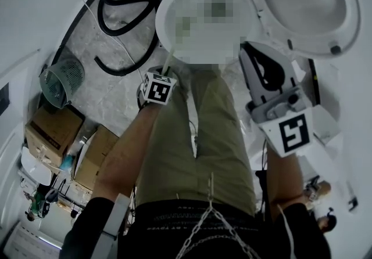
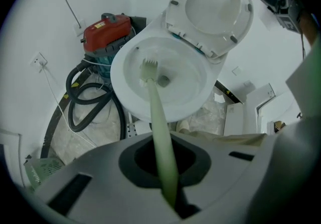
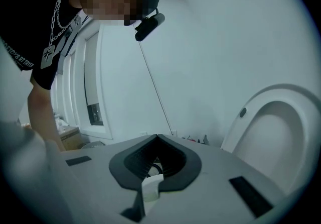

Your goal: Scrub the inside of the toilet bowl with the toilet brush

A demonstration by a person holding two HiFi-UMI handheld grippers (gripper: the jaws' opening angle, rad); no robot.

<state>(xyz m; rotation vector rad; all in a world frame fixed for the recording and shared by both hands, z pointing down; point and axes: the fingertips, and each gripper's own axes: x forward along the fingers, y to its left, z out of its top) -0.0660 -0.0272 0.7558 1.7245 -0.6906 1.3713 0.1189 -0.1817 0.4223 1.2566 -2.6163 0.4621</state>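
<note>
L gripper (image 2: 161,141): fingers pinch the pale-green handle of the toilet brush (image 2: 155,110), grip well back on the shaft. R gripper (image 3: 157,137): fingers pressed together on nothing, held up near the raised seat (image 2: 210,9), out of the way.

The brush head (image 2: 149,70) is down inside the toilet bowl (image 2: 120,85), just beside the grey outlet (image 2: 163,81). It prob. touches the porcelain, but we can't confirm contact.

To do the scrub well, imo:
- We hold far from the head, so long lever w/ a thin, smooth shaft. Firm pinch, moderate push, else it may twist or slip in the fingers.
- Sweep in rings: under the rim first, then walls, then round the outlet.
- Head stays below the rim to limit splashing.
- R gripper stays clear, esp. of the seat, so it doesn't get knocked down.

Looks: brush is slim, the handle pale green and plain, w/ a small, flat, whitish bristle head. Bowl is white and glossy. We see no obvious marks, tho detail is too coarse to be sure.
</note>
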